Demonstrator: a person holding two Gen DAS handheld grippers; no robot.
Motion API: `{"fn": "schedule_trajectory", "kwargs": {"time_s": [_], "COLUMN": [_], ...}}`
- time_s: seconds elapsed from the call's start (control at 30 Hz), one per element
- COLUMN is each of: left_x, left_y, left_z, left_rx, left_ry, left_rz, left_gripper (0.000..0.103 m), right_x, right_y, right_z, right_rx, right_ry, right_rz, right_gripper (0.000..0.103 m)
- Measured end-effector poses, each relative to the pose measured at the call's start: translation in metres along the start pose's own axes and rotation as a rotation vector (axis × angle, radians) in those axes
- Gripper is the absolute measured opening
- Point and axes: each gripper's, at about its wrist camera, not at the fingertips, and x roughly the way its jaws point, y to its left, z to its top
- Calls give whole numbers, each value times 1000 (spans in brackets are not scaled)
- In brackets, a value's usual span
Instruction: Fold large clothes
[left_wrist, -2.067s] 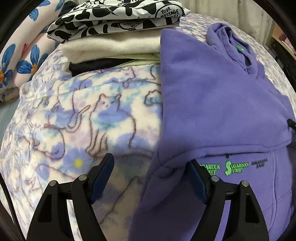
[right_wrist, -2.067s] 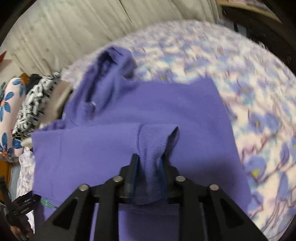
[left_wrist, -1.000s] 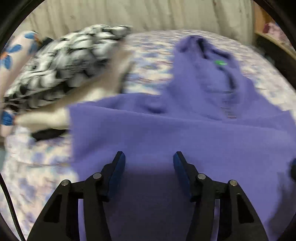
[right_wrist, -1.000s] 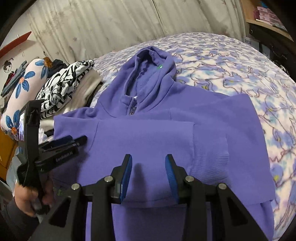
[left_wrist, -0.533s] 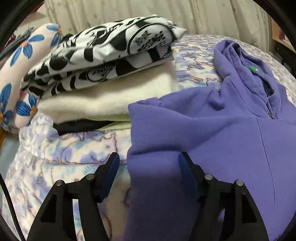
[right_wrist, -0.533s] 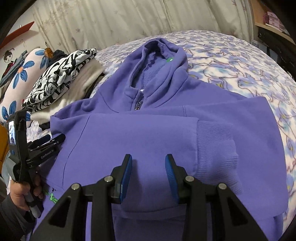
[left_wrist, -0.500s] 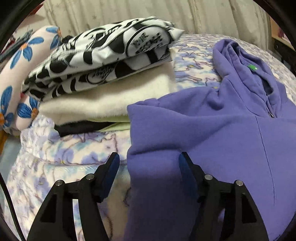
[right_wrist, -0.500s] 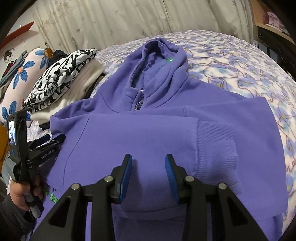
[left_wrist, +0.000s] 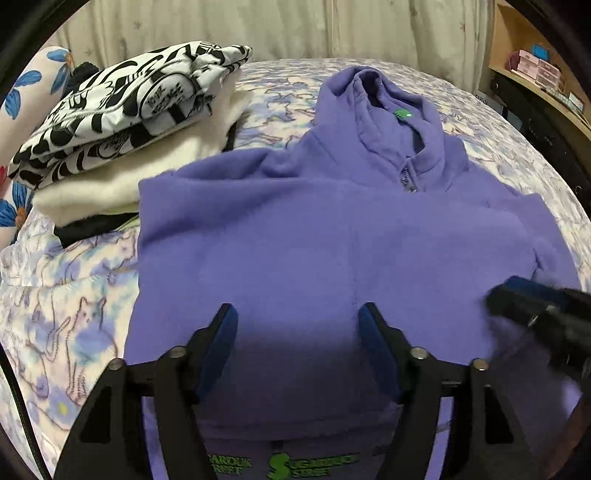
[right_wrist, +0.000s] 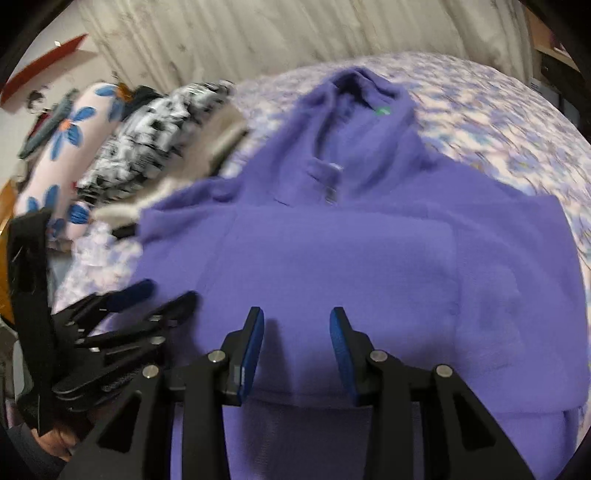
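Note:
A purple hoodie lies flat on the bed, hood away from me, both sleeves folded across its chest; it also shows in the right wrist view. My left gripper is open and empty, hovering over the lower middle of the hoodie. My right gripper is open and empty above the folded sleeve. The right gripper's fingers show blurred at the right edge of the left wrist view. The left gripper shows at the left in the right wrist view.
A stack of folded clothes, black-and-white on top of cream, sits left of the hoodie. A flowered pillow lies further left. The cat-print bedspread surrounds the hoodie. Curtains hang behind; a shelf stands at right.
My left gripper has swung right from the hoodie's left edge to over its middle. My right gripper has moved slightly, view now blurred. Two seconds ago it let go of the sleeve cuff.

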Motion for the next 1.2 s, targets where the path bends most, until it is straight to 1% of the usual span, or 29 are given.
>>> {"fn": "schedule_trajectory", "kwargs": {"time_s": [0.03,0.07,0.1,0.13,0.17,0.2,0.23,0.27,0.3,0.33,0.37,0.4,0.5,0.6,0.73,0.83,0.87,0.9,1.03,1.2], "left_x": [0,0,-2,-2,-2,-4,-9,-13,-18,-23,-28,-36,-59,-86,-130,-155,-164,-173,-199,-218], "left_y": [6,13,20,27,33,39,43,45,46,46,47,50,52,52,48,45,45,44,47,51], "left_z": [-1,-3,-5,-6,-8,-11,-15,-18,-21,-24,-27,-32,-46,-65,-96,-113,-120,-127,-148,-171], "left_rx": [-10,-27,-41,-44,-41,-48,-56,-53,-46,-39,-38,-44,-64,-65,-72,-83,-89,-96,-122,-131], "left_ry": [-3,1,3,6,16,22,21,20,21,24,26,28,37,34,9,3,0,-3,-7,-12], "left_rz": [-3,-19,2,33,55,47,44,56,81,104,110,108,85,93,101,94,94,95,87,100], "left_gripper": [80,81,81,81,81,81,80,80,80,80,80,80,80,80,80,80,80,80,80,80], "right_x": [-3,-6,-12,-18,-24,-32,-38,-42,-47,-51,-54,-59,-74,-91,-117,-135,-135,-146,-164,-183], "right_y": [-11,-20,-32,-38,-42,-45,-45,-44,-43,-43,-44,-47,-50,-44,-33,-26,-26,-24,-21,-12], "right_z": [-3,-6,-11,-14,-17,-20,-23,-25,-27,-29,-32,-36,-49,-66,-91,-109,-109,-119,-133,-148], "right_rx": [10,18,31,33,32,40,45,45,41,44,55,87,141,152,149,149,149,157,174,165], "right_ry": [-6,-12,-10,-16,-24,-30,-36,-42,-46,-51,-53,-50,-54,-67,-88,-99,-99,-105,-115,-127], "right_rz": [-15,5,23,16,32,54,52,22,-63,-89,-81,-51,-13,-5,9,18,18,34,48,62], "right_gripper": [37,30,23,23,19,19,20,25,34,36,36,36,36,36,36,36,37,37,39,43]}}
